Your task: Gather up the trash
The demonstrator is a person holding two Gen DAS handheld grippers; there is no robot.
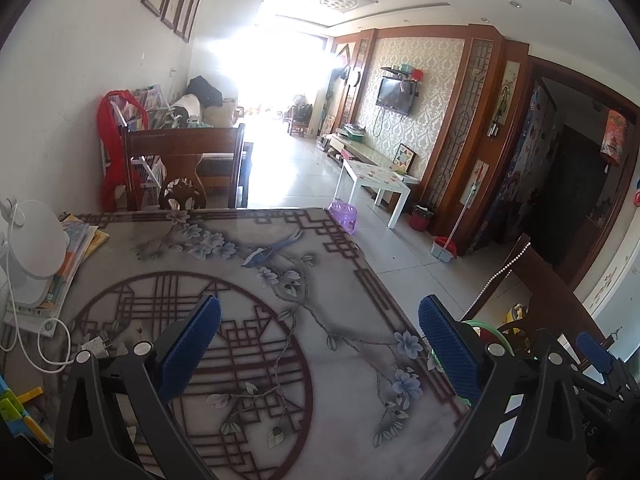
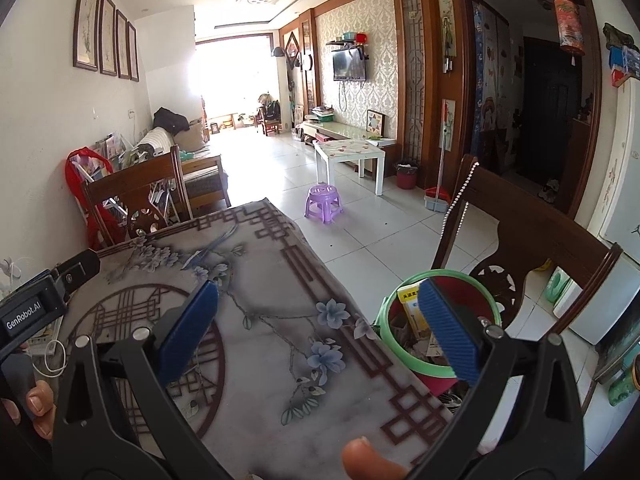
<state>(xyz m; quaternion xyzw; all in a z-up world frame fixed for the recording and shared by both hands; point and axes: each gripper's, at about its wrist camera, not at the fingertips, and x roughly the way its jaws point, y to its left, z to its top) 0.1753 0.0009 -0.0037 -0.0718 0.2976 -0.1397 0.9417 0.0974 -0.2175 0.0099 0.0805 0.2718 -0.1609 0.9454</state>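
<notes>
Two grippers — left gripper (image 1: 320,344), right gripper (image 2: 318,330) — both spread, empty; table (image 2: 260,320) bare; bin (image 2: 400,344) filled; I judged scanning the edges wisest.

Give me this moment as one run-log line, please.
left gripper: open, empty | right gripper: open, empty | bin: holds trash | table

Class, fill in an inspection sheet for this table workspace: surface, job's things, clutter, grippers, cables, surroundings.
Surface: glass-topped table with floral lattice pattern, no loose trash seen.
Job's things: green-rimmed red waste bin beside table's right edge, holding paper and a yellow box.
Clutter: stacked books under a white appliance, far left.
Grippers: left gripper and right gripper, jaws open, empty.
Cables: white cord with plug.
Surroundings: brown wooden chairs, purple plastic stool.
</notes>
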